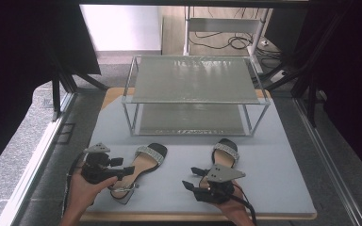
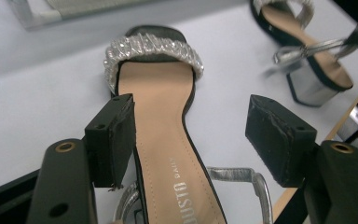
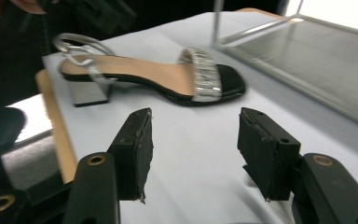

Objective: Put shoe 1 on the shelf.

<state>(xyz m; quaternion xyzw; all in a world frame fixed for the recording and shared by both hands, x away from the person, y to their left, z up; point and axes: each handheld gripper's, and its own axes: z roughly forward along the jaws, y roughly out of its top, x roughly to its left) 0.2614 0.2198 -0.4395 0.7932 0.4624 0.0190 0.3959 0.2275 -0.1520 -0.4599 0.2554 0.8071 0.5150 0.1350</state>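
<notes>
Two black sandals with glittery silver toe straps and silver block heels lie on the grey table top. My left gripper (image 1: 126, 170) (image 2: 191, 121) is open over the left sandal (image 1: 146, 162) (image 2: 161, 107). Its tan insole runs between the jaws, and the pads (image 2: 121, 135) do not press on it. The right sandal (image 1: 225, 154) (image 2: 314, 60) lies farther right, toe toward the rack. My right gripper (image 1: 189, 178) (image 3: 193, 135) is beside that sandal's heel, pointing left, open with nothing between its pads. Beyond its jaws the left sandal (image 3: 144, 77) lies side-on.
A two-tier metal rack (image 1: 193, 82) (image 3: 307, 56) with grey shelves stands at the back of the table (image 1: 283, 165). The table's wooden front edge (image 1: 198, 216) runs close under both hands. Dark curtains and frame posts flank the table.
</notes>
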